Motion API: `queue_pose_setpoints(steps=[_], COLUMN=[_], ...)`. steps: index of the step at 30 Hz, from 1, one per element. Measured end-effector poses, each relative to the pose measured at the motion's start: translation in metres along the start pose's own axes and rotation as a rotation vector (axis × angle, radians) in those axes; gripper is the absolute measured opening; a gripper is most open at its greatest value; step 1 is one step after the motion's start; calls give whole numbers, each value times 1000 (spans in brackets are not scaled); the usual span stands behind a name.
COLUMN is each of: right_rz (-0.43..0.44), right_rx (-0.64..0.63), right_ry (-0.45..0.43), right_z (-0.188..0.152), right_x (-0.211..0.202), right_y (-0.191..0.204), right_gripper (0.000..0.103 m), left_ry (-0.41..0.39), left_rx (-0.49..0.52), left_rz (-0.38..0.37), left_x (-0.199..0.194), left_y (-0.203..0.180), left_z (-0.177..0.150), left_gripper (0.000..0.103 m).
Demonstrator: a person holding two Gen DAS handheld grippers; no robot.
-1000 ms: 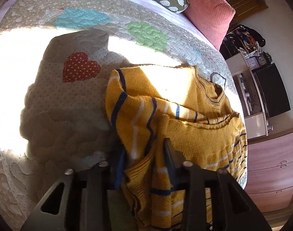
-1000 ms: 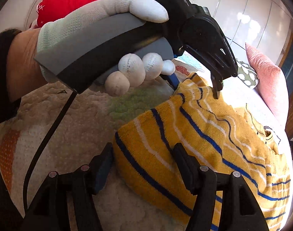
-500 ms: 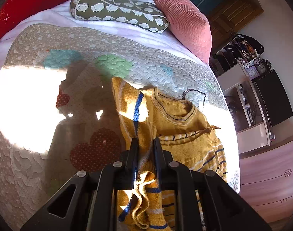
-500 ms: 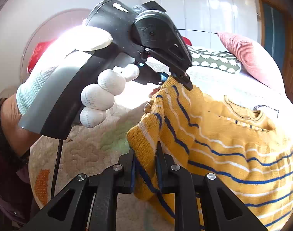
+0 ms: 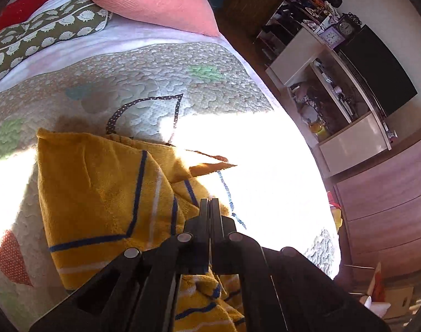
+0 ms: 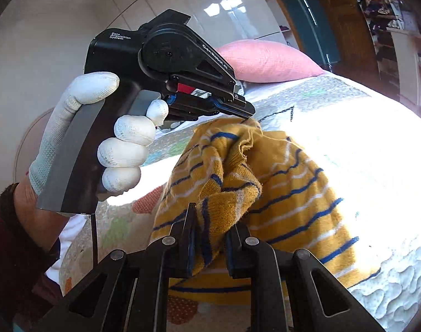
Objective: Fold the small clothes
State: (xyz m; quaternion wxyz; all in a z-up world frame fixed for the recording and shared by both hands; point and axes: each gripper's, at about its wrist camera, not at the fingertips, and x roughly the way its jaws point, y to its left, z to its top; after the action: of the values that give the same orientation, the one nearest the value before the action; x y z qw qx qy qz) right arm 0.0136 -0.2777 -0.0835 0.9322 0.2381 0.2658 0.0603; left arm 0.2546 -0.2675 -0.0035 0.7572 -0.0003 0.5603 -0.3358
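Note:
A small yellow sweater [image 5: 99, 193] with blue and white stripes lies on the quilted bedspread [image 5: 155, 63], partly lifted. My left gripper [image 5: 210, 202] is shut, its jaws pressed together on a thin edge of the sweater. In the right wrist view the left gripper [image 6: 245, 110] holds a raised corner of the sweater [image 6: 279, 182]. My right gripper [image 6: 210, 221] is shut on a bunched fold of the sweater near its hem, lifting it off the bed.
A pink pillow [image 5: 152, 0] and a green patterned pillow [image 5: 44, 30] lie at the head of the bed. A shelf unit [image 5: 335, 83] and a wooden dresser [image 5: 382, 207] stand beyond the bed's right edge. Strong sunlight washes out part of the bedspread.
Both grippers closed on the sweater's left side, lifted it and carried it to the right over the rest of the garment. The right jaws now sit slightly wider around thicker fabric.

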Motion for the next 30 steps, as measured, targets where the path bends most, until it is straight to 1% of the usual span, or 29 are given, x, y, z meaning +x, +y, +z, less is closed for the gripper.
queue_pose_setpoints(steps=[1, 4, 5, 7, 8, 9, 10, 12, 13, 14, 15, 16, 18, 19, 20, 22, 25, 27, 28, 29, 30], right_rz=[-5, 19, 29, 25, 32, 35, 41, 77, 87, 89, 95, 106, 130, 150, 149, 124, 109, 136, 122, 134, 162], right_rx=[29, 90, 99, 128, 147, 168, 190, 224, 228, 224, 222, 227, 238, 237, 233, 221, 243, 254, 261, 267, 278], right_ry=[7, 53, 67, 73, 75, 75, 75, 58, 39, 20, 2, -7, 25, 51, 75, 125, 222, 268, 282, 287, 295], right_z=[4, -2, -5, -7, -8, -8, -8, -2, 5, 12, 19, 29, 45, 56, 62, 72, 79, 81, 81, 82, 84], right_x=[1, 3, 5, 6, 3, -1, -6, -17, -23, -28, -31, -30, -19, -6, 6, 34, 74, 95, 104, 107, 107], right_y=[-15, -40, -44, -53, -60, -64, -70, -80, -82, -84, -85, -87, -89, -92, -91, -88, -85, -82, -83, -83, -84], right_gripper=[17, 18, 18, 24, 25, 28, 29, 31, 36, 40, 52, 63, 68, 68, 68, 68, 68, 68, 61, 46, 26], left_ry=[8, 12, 3, -29, -41, -53, -67, -98, -115, -130, -145, -160, -195, -208, -223, -243, -250, -253, -251, -245, -238], left_rx=[13, 24, 14, -16, -30, -43, -49, -44, -40, -38, -40, -43, -55, -53, -59, -72, -58, -49, -50, -60, -73], left_rz=[-5, -9, -8, 9, 5, 5, 12, 48, 66, 82, 98, 117, 157, 175, 192, 206, 236, 275, 286, 282, 265], left_x=[5, 6, 3, -9, -17, -26, -35, -53, -61, -70, -77, -83, -96, -99, -102, -104, -94, -87, -84, -81, -80], left_y=[-8, -20, -19, -13, -7, -1, 6, 15, 20, 24, 29, 33, 39, 40, 42, 44, 39, 37, 35, 36, 37], left_z=[-1, -4, -5, -10, -16, -23, -32, -53, -65, -77, -90, -102, -127, -138, -149, -169, -190, -201, -206, -210, -212], left_gripper=[0, 0, 0, 0, 3, 9, 11, 20, 22, 28, 34, 36, 40, 41, 42, 44, 46, 46, 46, 46, 46])
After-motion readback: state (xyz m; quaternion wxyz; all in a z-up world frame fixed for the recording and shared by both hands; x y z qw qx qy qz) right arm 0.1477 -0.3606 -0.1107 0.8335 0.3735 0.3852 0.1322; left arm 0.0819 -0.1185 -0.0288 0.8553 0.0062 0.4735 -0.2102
